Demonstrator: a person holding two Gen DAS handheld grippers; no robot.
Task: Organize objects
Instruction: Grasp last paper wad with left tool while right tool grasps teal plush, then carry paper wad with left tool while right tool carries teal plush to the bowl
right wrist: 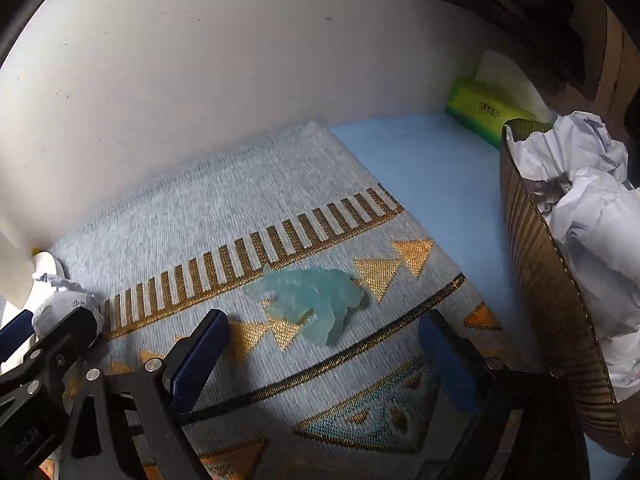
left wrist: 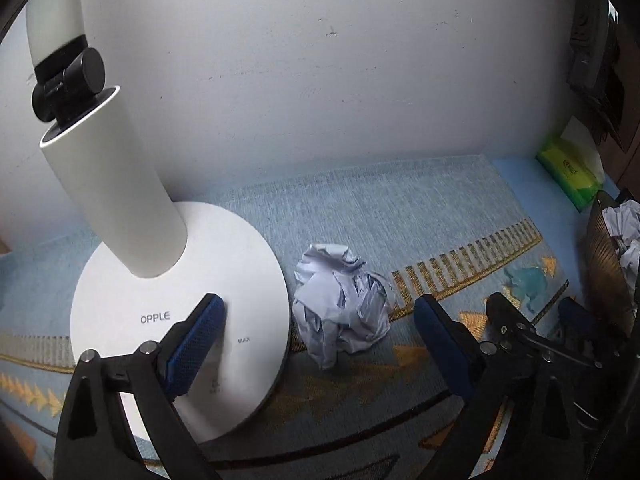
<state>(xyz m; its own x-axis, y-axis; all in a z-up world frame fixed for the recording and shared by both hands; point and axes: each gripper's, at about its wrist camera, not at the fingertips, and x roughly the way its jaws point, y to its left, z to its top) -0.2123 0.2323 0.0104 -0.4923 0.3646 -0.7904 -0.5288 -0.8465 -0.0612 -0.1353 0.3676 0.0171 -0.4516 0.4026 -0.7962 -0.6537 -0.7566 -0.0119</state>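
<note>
lamp: top cut off, base under left gripper's left finger | basket: partly cut off, crumpled paper inside, beside right gripper's right finger | paper ball: on mat between left fingers | both grippers wide, empty

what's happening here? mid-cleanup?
Looks like it. Both grippers are open and empty. The left gripper hangs over a crumpled paper ball beside the lamp base. The right gripper hovers over a pale blue figurine on the mat. The corrugated bin already holds crumpled paper.
</note>
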